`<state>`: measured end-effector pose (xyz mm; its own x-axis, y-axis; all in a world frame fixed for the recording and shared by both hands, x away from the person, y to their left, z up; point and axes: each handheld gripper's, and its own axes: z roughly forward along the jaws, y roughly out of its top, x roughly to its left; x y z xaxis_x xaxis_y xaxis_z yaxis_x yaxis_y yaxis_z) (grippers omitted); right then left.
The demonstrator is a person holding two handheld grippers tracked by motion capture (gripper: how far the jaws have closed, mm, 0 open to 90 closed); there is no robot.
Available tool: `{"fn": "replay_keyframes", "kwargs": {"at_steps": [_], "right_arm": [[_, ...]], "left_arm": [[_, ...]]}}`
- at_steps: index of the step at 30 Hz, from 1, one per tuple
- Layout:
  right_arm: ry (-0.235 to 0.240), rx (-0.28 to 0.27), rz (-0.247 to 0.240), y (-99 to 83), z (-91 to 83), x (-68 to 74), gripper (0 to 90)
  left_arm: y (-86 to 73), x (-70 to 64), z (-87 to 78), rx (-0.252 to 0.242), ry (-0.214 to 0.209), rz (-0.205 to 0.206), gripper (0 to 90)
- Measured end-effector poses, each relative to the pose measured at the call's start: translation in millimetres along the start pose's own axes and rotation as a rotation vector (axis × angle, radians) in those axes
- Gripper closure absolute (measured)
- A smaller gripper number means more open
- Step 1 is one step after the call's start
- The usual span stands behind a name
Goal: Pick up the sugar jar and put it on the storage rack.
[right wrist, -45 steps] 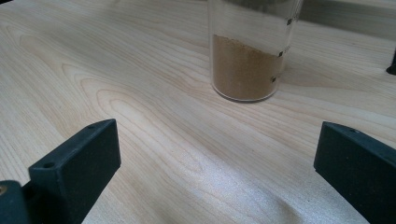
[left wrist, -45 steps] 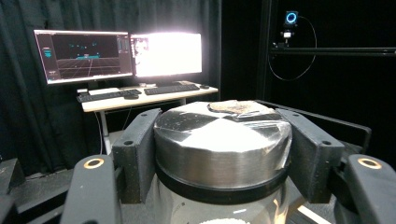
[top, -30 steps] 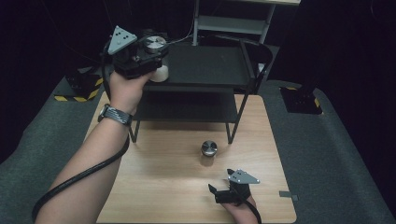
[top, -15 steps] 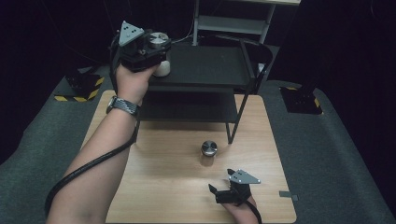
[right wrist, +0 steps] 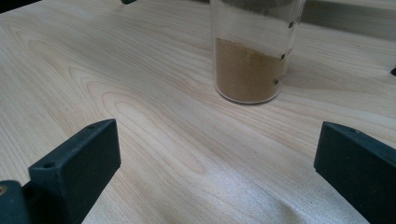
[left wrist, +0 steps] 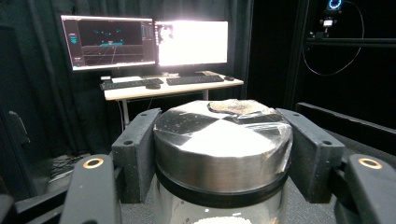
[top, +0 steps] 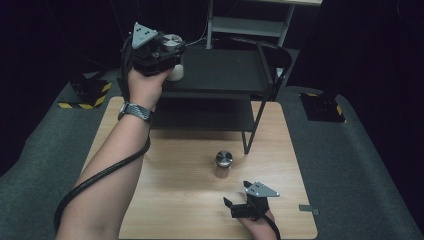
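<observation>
Two clear glass jars with silver metal lids. Jar one, white contents (left wrist: pixel 223 168): left gripper (top: pixel 159 50) has both jaws clamped on its lid sides, holding it over the top deck of the black two-tier metal shelf (top: pixel 225 70) at its left edge. Jar two, brown powder (right wrist: pixel 252 51): stands on the light wooden table (top: pixel 175 200), in front of the shelf. Right gripper (top: pixel 248 204) sits low at the near table edge, jaws wide apart, nothing between them, second jar just ahead. Two monitors (left wrist: pixel 144 39) on a desk behind.
</observation>
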<state>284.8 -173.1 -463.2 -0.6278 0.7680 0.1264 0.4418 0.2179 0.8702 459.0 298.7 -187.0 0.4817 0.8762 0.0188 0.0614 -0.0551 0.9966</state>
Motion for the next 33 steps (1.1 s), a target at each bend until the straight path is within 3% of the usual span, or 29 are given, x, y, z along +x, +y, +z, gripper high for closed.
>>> {"fn": "replay_keyframes", "kwargs": {"at_steps": [18, 27, 33], "right_arm": [[0.000, -0.003, 0.007, -0.5, -0.2, -0.9, 0.2], [-0.002, 0.001, 0.006, 0.1, 0.1, -0.1, 0.2], [-0.006, 0.004, 0.005, 0.8, 0.5, 0.7, 0.2]], "left_arm": [[2.4, -0.4, -1.7, 0.013, 0.001, 0.008, 33.5], [1.6, -2.6, -5.5, 0.018, -0.003, 0.001, 14.1], [-0.3, 0.3, -10.2, 0.022, -0.030, -0.014, 0.5]]}}
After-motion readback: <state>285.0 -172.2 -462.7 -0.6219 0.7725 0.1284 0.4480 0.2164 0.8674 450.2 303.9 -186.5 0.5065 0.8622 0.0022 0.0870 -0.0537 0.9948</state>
